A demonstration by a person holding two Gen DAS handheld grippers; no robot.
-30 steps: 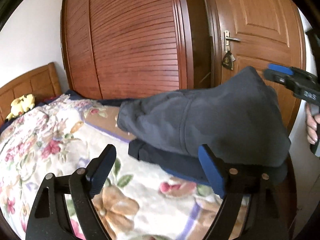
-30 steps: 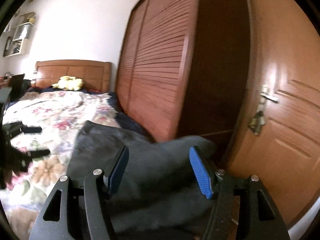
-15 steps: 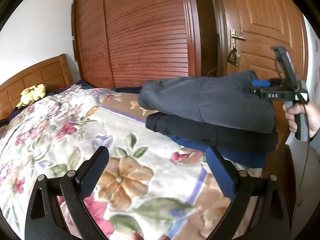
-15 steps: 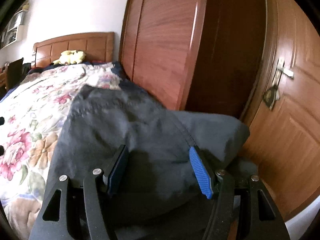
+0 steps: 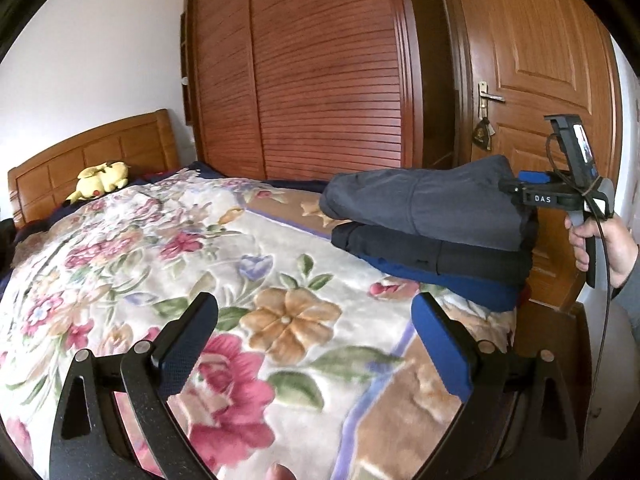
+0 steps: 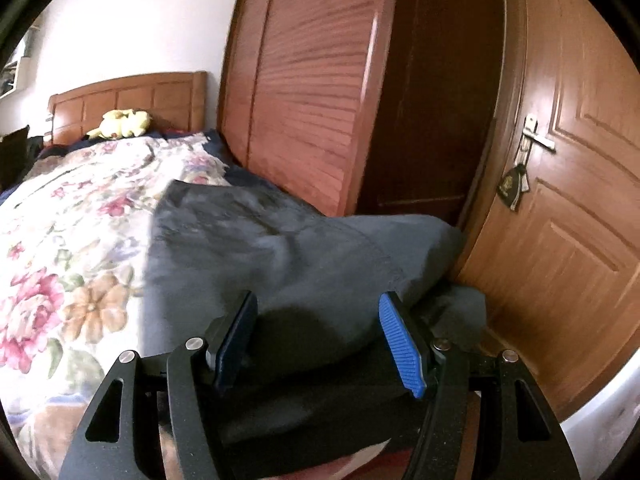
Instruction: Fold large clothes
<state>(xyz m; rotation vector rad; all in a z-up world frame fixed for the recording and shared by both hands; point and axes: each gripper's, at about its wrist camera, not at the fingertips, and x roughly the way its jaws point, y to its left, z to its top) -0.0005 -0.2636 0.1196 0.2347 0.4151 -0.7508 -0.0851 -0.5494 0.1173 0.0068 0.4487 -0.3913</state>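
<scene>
A folded grey garment (image 5: 432, 204) lies on top of a stack of folded dark clothes (image 5: 440, 256) at the bed's right corner. My left gripper (image 5: 316, 340) is open and empty, low over the floral blanket, well short of the stack. My right gripper (image 6: 316, 328) is open, its fingers just above the near end of the grey garment (image 6: 280, 248), not closed on it. In the left wrist view the right gripper (image 5: 516, 188) sits at the stack's right end, held by a hand.
The floral blanket (image 5: 140, 260) covers the bed. A yellow plush toy (image 5: 100, 176) lies by the wooden headboard (image 5: 92, 148). A slatted wardrobe (image 5: 320, 72) and a wooden door (image 5: 540, 60) with keys in the lock stand close behind the stack.
The left gripper has pulled back from the stack over the blanket. The grey garment has settled flat on the stack, and the right gripper has drawn back a little toward its near end.
</scene>
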